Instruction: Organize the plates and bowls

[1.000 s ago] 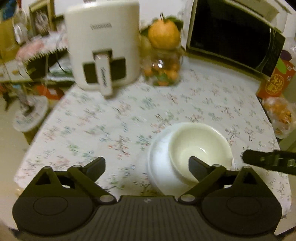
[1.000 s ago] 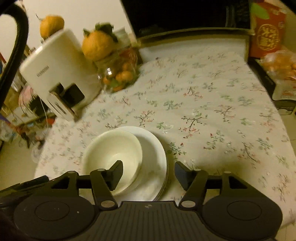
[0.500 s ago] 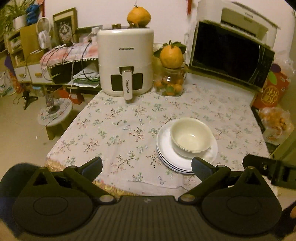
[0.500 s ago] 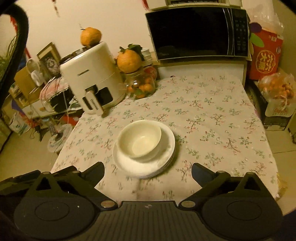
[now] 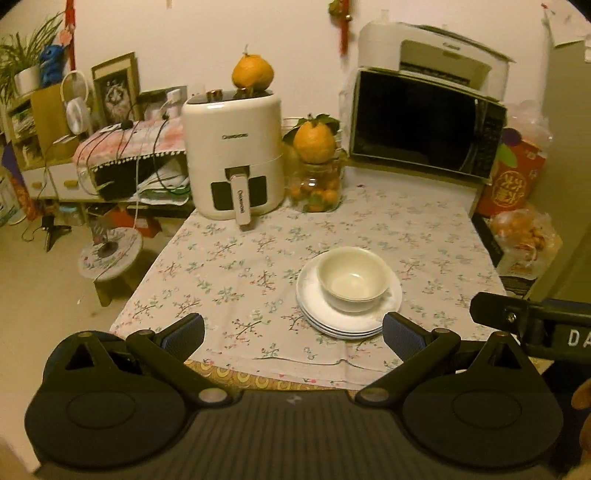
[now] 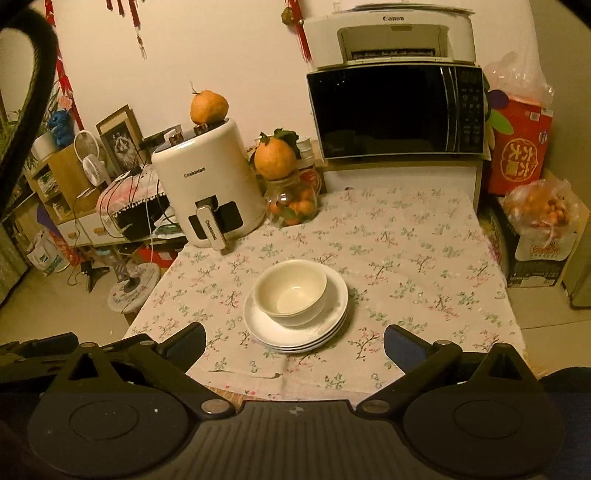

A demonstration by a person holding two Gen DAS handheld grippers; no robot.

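Your left gripper (image 5: pixel 293 330) hangs over the near edge of the desk (image 5: pixel 229 266) with its fingers (image 5: pixel 184 328) spread wide and nothing between them. Your right gripper (image 6: pixel 294 341) sits the same way: its fingers (image 6: pixel 404 345) have just been opening, they stand at full spread, and they hold nothing. In the left wrist view a dark part of the right gripper pokes in at the right edge.

The cream bowl (image 6: pixel 291 288) stands upright on a stack of white plates (image 6: pixel 295 332), set toward the stack's far left side rather than centred. The stack rests on the floral tablecloth (image 6: pixel 406 243), in the near half of the desk, just beyond both pairs of fingers and touched by neither. In the left wrist view the bowl (image 5: pixel 352 278) and plates (image 5: pixel 347 325) lie to the right of centre.

At the far edge of the desk you have a white air fryer (image 6: pixel 210 184) with an orange fruit on its lid, a glass jar of small oranges (image 6: pixel 293 206) just beside it with another orange fruit on top, and a black microwave (image 6: pixel 395 110) carrying a white printer (image 6: pixel 391 33). All of these stand well apart from the plates.
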